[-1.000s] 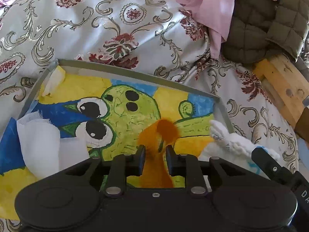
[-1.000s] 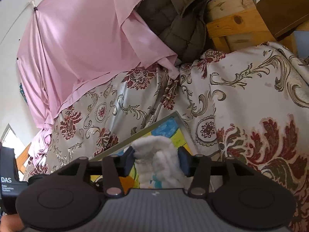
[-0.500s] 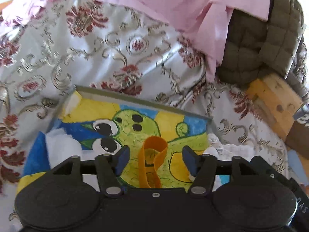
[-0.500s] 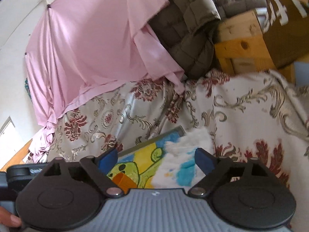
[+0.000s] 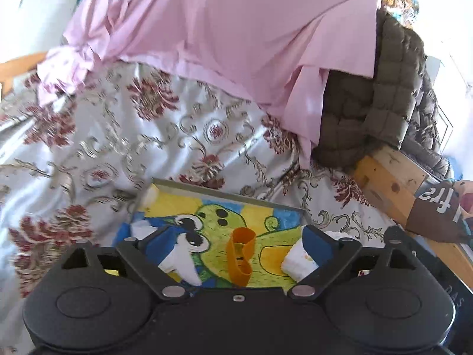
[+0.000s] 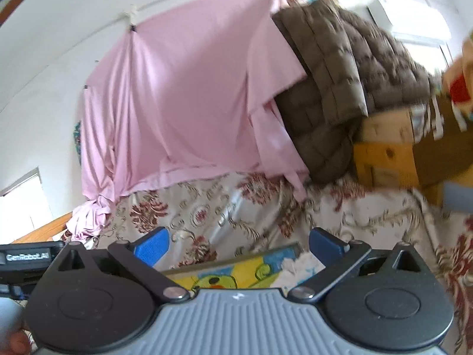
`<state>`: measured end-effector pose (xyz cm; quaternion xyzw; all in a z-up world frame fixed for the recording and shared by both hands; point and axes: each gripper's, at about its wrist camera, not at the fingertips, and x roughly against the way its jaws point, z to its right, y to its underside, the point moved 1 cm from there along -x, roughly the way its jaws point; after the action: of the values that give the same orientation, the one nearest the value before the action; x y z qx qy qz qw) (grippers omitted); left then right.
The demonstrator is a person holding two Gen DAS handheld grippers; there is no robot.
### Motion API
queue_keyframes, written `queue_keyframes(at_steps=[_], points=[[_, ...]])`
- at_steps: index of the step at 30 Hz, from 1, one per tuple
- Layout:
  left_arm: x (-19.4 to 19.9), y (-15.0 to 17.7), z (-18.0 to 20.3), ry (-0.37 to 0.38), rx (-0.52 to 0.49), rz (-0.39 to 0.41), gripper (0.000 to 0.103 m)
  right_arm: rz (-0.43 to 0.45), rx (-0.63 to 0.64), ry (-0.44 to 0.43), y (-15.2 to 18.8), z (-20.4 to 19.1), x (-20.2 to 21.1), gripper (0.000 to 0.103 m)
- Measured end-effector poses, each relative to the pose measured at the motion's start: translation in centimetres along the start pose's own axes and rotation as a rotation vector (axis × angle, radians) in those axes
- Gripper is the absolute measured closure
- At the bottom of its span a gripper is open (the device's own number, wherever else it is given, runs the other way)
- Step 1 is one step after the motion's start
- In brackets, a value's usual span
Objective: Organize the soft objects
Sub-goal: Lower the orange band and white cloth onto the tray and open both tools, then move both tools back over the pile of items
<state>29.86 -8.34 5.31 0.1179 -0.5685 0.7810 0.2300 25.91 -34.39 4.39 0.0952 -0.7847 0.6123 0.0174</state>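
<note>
In the left wrist view, the left gripper [image 5: 238,241] is seen spread wide, with nothing held between its blue pads. At lower centre of that frame a painted tray [image 5: 227,195] is laid on a floral bedspread [image 5: 124,148]. On the tray an orange band [image 5: 240,256] is curled at the middle, a white cloth [image 5: 180,261] is spread at its left, and a white fluffy toy [image 5: 298,261] is placed at its right edge. In the right wrist view, the right gripper [image 6: 238,247] is likewise opened fully and empty, raised above the tray [image 6: 236,266]. A pink sheet [image 6: 183,103] is hung in the upper half.
</note>
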Motion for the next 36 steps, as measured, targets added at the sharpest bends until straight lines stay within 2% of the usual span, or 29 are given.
queue_keyframes(at_steps=[4,8,14,20,23,27,36], points=[[3.5,0.3,-0.5,-0.029,0.008,0.050,0.002,0.035,0.045,-0.021,0.1,-1.7,2.3,0.000],[6.6,1.1,-1.3,-0.072,0.036,0.088,0.001,0.060,0.092,-0.018,0.7,-3.1,4.6,0.000],[9.9,2.9,-2.7,-0.137,0.056,0.088,0.001,0.066,0.153,-0.024,2.7,-4.8,8.1,0.000],[12.7,4.8,-4.0,-0.183,0.006,0.091,0.001,0.002,0.159,0.011,4.9,-5.6,11.0,0.000],[13.9,5.8,-4.5,-0.191,-0.016,0.091,0.001,-0.031,0.159,-0.006,5.6,-5.9,12.1,0.000],[15.2,6.8,-5.2,-0.194,-0.039,0.091,0.001,-0.027,0.185,-0.020,6.1,-6.4,13.8,0.000],[16.1,9.4,-6.3,-0.208,-0.063,0.080,0.001,-0.126,0.195,-0.028,8.2,-7.8,14.9,0.000]])
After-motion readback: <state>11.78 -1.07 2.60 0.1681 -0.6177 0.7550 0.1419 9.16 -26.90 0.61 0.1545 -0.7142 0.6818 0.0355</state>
